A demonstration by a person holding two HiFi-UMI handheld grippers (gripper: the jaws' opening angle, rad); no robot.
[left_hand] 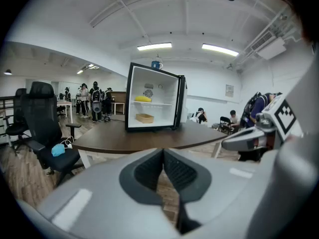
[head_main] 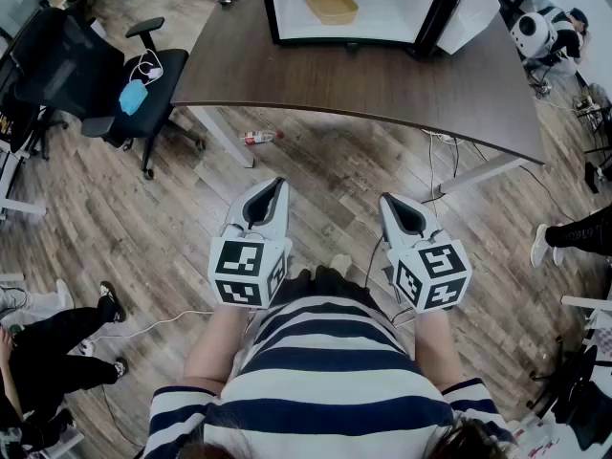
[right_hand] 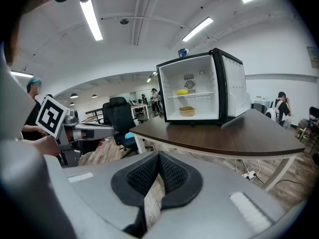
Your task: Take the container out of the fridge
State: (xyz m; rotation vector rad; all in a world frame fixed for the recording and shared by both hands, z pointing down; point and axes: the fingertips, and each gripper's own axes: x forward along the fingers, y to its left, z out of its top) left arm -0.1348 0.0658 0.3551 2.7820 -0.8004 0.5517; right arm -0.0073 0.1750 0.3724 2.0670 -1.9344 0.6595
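Wood-plank flooring (head_main: 325, 189) covers the room, and a dark brown table (head_main: 382, 75) with a curved front edge stands ahead of the person. On the far side of the tabletop sits a small fridge (head_main: 402, 12) with a black frame and a white interior; its door is swung open. The container (head_main: 331, 3), a shallow tan tub, rests on the fridge's bottom level, below the single shelf, and is well apart from both grippers. A yellow item (left_hand: 143, 99) lies on the shelf above it, and a small blue object (left_hand: 156, 64) stands on top of the fridge. The left gripper (head_main: 277, 182) and the right gripper (head_main: 385, 199) are held side by side over the floor, short of the table edge, both pointing toward the fridge. In the left gripper view the left gripper's jaws are pressed together with nothing between them; the right gripper view shows the same condition for the right gripper. Each gripper carries its cube with square markers at the rear, close to the person's striped shirt (head_main: 325, 371). To the left of the table stands a black office chair (head_main: 105, 75) with a blue face mask (head_main: 133, 96) on its seat. A bottle (head_main: 258, 138) lies on the floor beneath the table's near edge. Other people are visible at the edges of the room.
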